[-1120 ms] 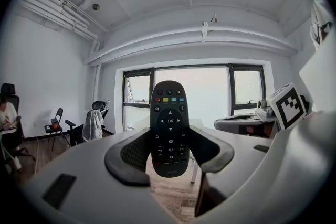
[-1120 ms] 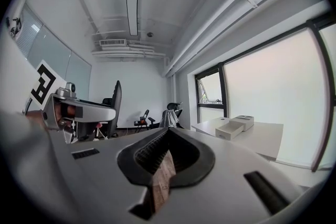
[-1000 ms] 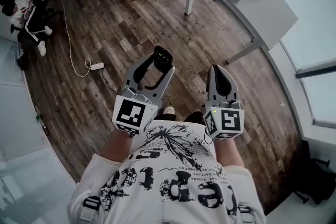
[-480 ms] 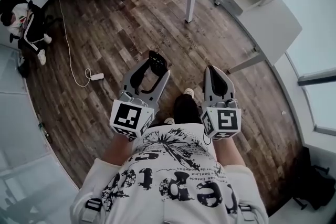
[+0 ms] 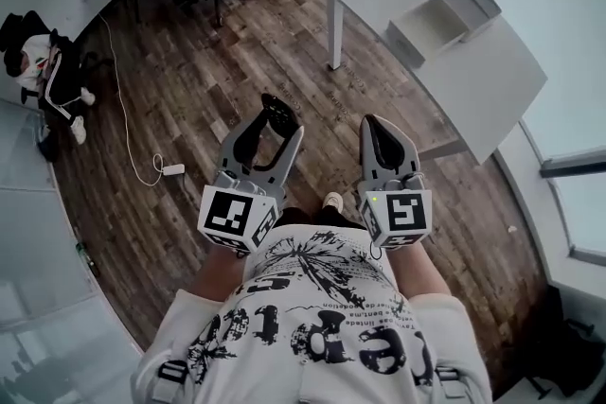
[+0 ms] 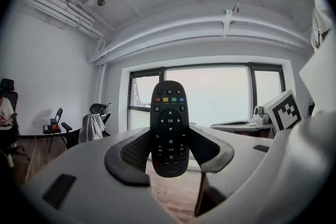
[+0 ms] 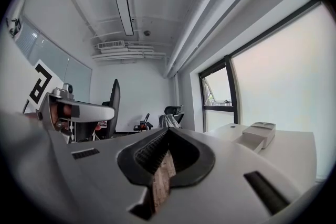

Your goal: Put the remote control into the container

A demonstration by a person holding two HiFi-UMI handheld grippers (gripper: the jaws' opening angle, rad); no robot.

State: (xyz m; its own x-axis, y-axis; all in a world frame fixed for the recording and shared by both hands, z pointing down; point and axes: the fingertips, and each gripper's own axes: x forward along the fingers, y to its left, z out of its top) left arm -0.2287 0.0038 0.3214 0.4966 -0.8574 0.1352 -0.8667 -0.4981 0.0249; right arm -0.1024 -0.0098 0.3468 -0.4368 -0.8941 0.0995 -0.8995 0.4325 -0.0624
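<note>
Containers number one: a white open box (image 5: 428, 26) on the white table (image 5: 492, 80), with a raised part at its far end. Its hollow seems to show only white, though the head view is too small to be sure. One remote control (image 6: 169, 123) is in sight, well apart from that box. It stands upright, buttons toward the camera, pinched at its lower half between the jaws of the left gripper (image 6: 172, 160). The second of the two claws, the right gripper (image 7: 164, 160), has its jaws pressed together with nothing between them.
</note>
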